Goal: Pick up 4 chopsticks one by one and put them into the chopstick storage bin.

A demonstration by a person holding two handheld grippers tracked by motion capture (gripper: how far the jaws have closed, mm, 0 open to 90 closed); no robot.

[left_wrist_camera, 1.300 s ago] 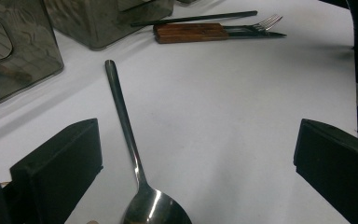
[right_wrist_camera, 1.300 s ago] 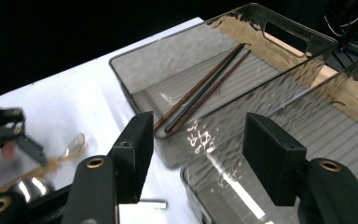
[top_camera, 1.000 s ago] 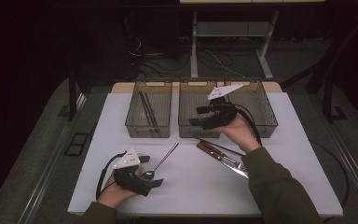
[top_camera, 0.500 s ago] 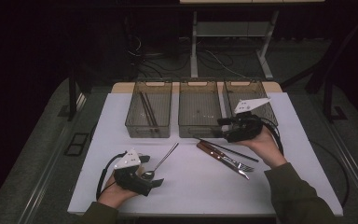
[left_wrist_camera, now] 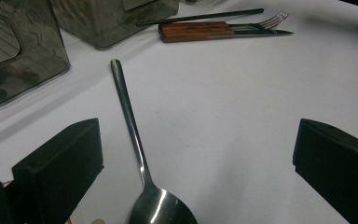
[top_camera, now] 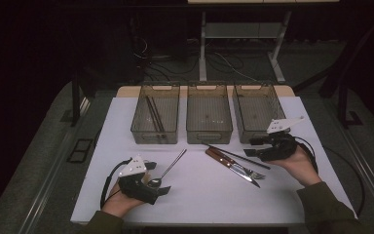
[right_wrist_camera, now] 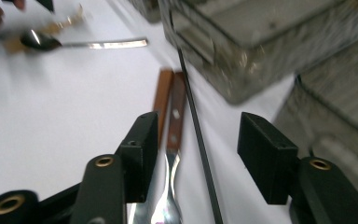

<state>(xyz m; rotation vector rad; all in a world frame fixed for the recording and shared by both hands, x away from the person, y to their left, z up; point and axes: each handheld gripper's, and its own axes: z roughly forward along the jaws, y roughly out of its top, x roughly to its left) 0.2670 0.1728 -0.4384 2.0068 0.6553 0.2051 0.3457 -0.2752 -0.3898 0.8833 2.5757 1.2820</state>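
Note:
A steel spoon point(top_camera: 169, 167) lies on the white table, its bowl point(left_wrist_camera: 161, 211) between the wide-open jaws of my left gripper point(top_camera: 157, 179) point(left_wrist_camera: 196, 140), untouched by either pad. A wooden-handled knife point(top_camera: 226, 161), a wooden-handled fork point(top_camera: 247, 170) and a black chopstick point(top_camera: 238, 156) lie together at centre right. My right gripper point(top_camera: 254, 147) point(right_wrist_camera: 200, 140) hangs low over their right ends. Its jaws have just been closing and stand half open. The fork point(right_wrist_camera: 168, 196) and the chopstick point(right_wrist_camera: 204, 158) run between them, unpressed.
Three clear bins stand in a row at the back: the left bin point(top_camera: 136, 127) holds dark chopsticks, then the middle bin point(top_camera: 208, 131) and the right bin point(top_camera: 243, 132), which is close behind my right gripper. White tabletop point(top_camera: 199, 195) spreads between the hands.
My right gripper has come away from over the middle bin, moved right and down, and now sits by the knife, fork and chopstick with narrower jaws. The left gripper has stayed put.

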